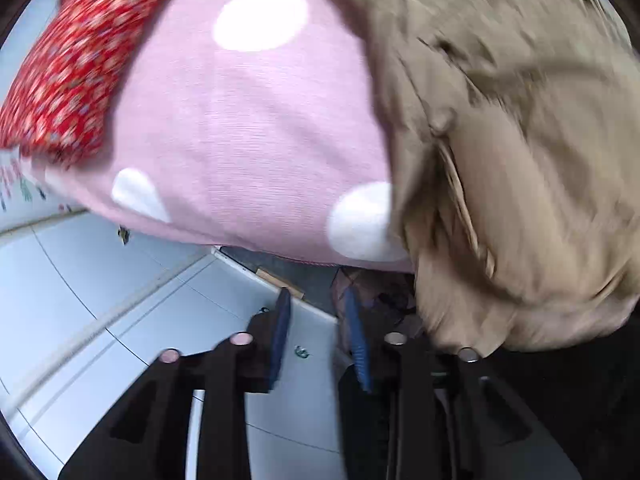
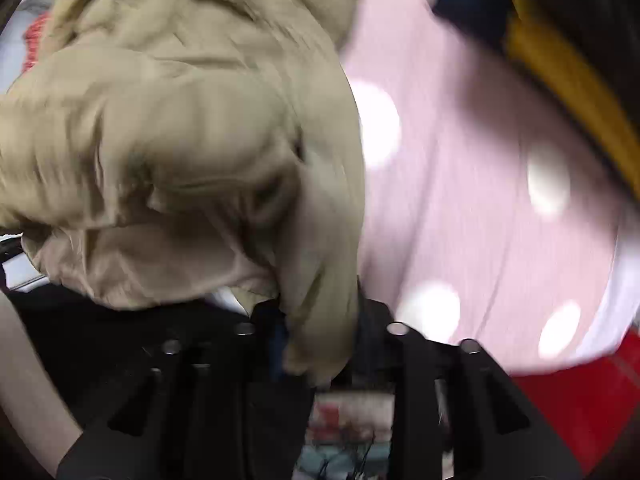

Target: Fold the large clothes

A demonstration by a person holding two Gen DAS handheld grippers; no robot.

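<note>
Here crumpled beige jacket point(image 2: 180, 140) is pinched in right gripper point(image 2: 320, 344); left gripper point(image 1: 318, 336) gapes empty

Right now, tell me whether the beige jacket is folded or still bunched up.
Bunched up. The beige jacket lies in a crumpled, wrinkled heap on the pink dotted cloth, with one flap between the right tool fingers.

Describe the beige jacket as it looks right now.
The beige jacket looks like thin, crinkled woven cloth, bunched in a rumpled heap with seams and folds showing. It lies on the pink polka-dot bedding, covering part of it. A hanging fold sits between the fingers of the right claw. The left claw holds nothing.
</note>
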